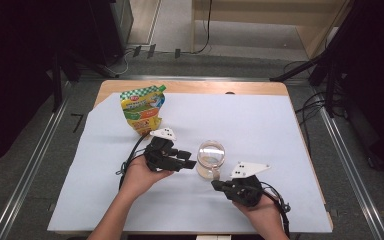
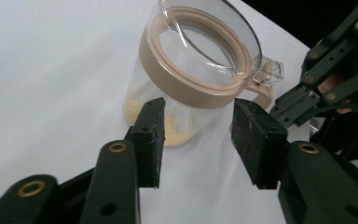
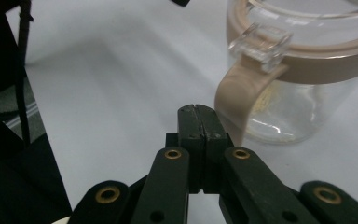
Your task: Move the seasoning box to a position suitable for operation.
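Centrally on the white-covered counter stands a clear jar with a tan lid ring. Left gripper sits just left of it, jaws wide apart and empty. Right gripper lies nearer, jaws pressed together beside the jar's tan handle. A colourful pouch stands far-left.

A wooden bench under a white sheet stands on grey floor. Metal rails flank it. Beyond the jaws lie cables, dark stands and pale wooden furniture.
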{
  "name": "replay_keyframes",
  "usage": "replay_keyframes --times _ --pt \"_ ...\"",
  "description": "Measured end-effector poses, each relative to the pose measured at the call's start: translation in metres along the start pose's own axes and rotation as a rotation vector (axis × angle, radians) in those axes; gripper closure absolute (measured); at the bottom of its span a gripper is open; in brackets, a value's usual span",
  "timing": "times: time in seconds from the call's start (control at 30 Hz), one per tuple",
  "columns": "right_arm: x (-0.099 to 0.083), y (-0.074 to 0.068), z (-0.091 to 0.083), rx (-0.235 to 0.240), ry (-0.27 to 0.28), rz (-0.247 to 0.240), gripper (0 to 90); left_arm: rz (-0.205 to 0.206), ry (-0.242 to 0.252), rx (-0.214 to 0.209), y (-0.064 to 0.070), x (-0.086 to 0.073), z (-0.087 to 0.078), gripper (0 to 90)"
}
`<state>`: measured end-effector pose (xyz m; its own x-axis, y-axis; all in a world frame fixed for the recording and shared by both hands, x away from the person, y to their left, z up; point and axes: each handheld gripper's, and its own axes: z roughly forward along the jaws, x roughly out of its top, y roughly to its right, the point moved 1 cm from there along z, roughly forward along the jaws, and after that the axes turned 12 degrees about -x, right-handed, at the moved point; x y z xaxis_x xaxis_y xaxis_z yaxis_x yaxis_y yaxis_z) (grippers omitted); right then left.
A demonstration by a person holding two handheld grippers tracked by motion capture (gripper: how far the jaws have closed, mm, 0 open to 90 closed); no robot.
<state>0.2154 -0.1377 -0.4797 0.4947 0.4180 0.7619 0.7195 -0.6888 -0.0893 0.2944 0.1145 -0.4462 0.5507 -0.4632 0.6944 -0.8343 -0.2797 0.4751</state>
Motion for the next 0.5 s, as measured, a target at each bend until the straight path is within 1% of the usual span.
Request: replay_keyframes --times 0.13,0.17,0.27,0.5 --pt "0.000 -0.002 0.007 -0.005 -0.009 0.002 90.0 0.003 -0.004 0.000 -0.001 0.000 0.000 51.8" --pt "-0.001 -0.003 0.010 -0.007 -0.009 0.000 90.0 -0.004 -0.004 0.000 -0.002 -0.001 0.001 51.7" --pt "-0.001 -0.003 0.014 -0.021 -0.011 -0.002 90.0 -0.003 -0.002 0.002 -0.002 -0.001 0.001 50.4" --pt "-0.003 -0.003 0.018 -0.025 -0.021 -0.010 90.0 0.006 0.000 0.008 -0.002 -0.001 0.001 47.9"
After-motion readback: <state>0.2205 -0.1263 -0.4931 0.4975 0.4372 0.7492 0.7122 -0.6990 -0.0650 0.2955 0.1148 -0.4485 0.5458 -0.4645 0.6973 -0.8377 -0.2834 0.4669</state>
